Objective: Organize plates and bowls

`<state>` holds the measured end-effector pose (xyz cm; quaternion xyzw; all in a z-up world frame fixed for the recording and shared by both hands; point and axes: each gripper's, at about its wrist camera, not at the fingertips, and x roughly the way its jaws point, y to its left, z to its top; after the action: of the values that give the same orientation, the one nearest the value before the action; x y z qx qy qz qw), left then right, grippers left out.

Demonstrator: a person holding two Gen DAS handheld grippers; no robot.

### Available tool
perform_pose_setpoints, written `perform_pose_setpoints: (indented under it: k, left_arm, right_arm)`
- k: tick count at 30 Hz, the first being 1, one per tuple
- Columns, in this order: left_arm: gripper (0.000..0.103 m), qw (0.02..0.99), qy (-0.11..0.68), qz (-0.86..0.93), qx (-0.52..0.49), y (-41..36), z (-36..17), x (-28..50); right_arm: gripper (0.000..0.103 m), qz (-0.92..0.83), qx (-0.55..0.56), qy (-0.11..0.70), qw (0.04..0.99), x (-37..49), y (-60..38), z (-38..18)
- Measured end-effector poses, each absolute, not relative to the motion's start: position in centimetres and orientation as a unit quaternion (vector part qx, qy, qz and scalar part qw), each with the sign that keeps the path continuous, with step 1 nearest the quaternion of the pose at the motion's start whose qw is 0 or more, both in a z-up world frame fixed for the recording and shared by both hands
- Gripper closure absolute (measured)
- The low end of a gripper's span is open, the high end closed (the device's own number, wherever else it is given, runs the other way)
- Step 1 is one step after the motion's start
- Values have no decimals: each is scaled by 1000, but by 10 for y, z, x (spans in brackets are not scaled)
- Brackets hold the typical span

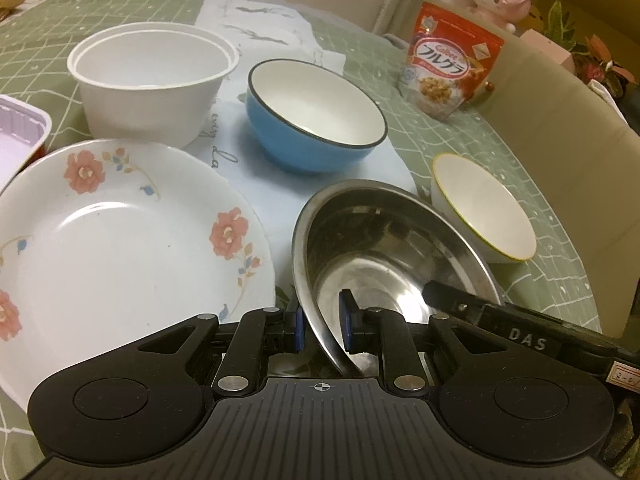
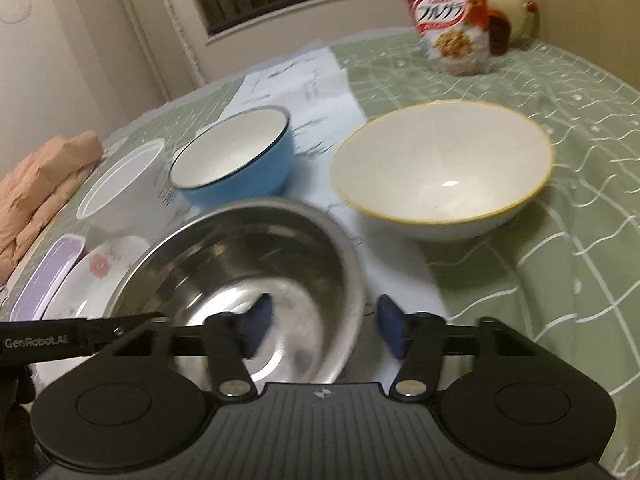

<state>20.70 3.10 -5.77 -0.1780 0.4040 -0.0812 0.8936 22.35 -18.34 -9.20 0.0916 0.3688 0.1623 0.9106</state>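
My left gripper (image 1: 323, 326) is shut on the near rim of a steel bowl (image 1: 384, 248), one pad outside and one inside, holding it tilted. In the right wrist view the steel bowl (image 2: 240, 264) sits between the wide-apart pads of my right gripper (image 2: 325, 326), which is open astride its right rim. A flowered white plate (image 1: 112, 248) lies to the left. A blue bowl (image 1: 316, 116), a white plastic bowl (image 1: 148, 80) and a yellow-rimmed white bowl (image 1: 484, 208) stand behind. The yellow-rimmed bowl (image 2: 444, 172) and blue bowl (image 2: 236, 160) also show in the right wrist view.
A red cereal bag (image 1: 448, 60) stands at the back right on the green checked tablecloth (image 1: 460, 136). A lilac tray (image 1: 20, 136) lies at the left edge. A white paper sheet (image 1: 260, 32) lies under the bowls. A beige chair back (image 1: 568, 152) stands beyond the table's right edge.
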Motion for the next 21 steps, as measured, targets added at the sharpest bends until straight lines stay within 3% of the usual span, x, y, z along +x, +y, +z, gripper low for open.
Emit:
perform_pose_setpoints:
  k: [15,21]
  left_arm:
    - [80,911,338,-87,-219,86,-28,155]
    - [81,913,335,-20,-233,131,-34,133]
  right_arm:
    - [53,188,27,301,935,175,-126,-30]
    - [53,236,-4,311,921,179,-66,-36]
